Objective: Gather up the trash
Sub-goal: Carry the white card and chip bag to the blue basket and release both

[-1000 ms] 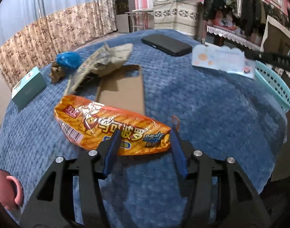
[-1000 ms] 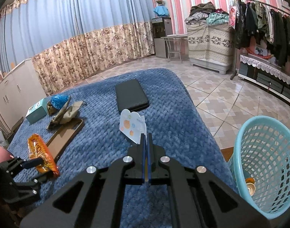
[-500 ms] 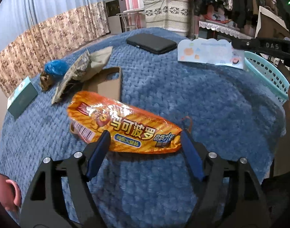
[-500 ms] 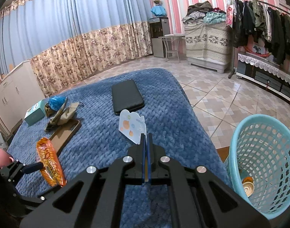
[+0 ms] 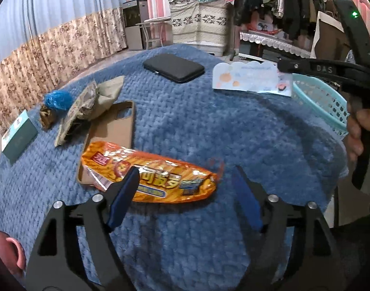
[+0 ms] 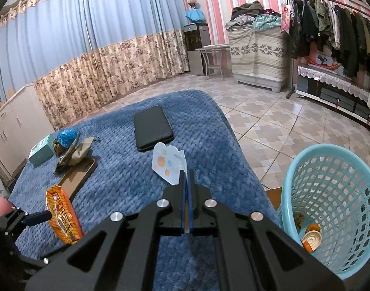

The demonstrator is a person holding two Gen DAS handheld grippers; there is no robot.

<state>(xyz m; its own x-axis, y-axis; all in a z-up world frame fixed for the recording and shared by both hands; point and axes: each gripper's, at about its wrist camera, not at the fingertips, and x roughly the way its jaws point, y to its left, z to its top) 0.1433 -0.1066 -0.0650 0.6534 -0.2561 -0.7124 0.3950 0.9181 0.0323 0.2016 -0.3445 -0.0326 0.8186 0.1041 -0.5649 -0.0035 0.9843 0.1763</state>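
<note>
The left gripper (image 5: 185, 189) has its fingers (image 5: 123, 196) spread wide, with an orange snack bag (image 5: 148, 177) lying between them on the blue blanket (image 5: 209, 126). The right gripper (image 6: 187, 181) has its fingers clenched on a white wrapper (image 6: 169, 162). Right of these fingers stands the turquoise basket (image 6: 330, 208). Beyond the wrapper lies a black case (image 6: 152, 128).

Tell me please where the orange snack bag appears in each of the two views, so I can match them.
Left wrist view: the orange snack bag lies lower centre, just ahead of the open left claw.
Right wrist view: the same bag is at the lower left edge, seen end-on.
Shared landmark: the black case on the blue blanket.
</note>
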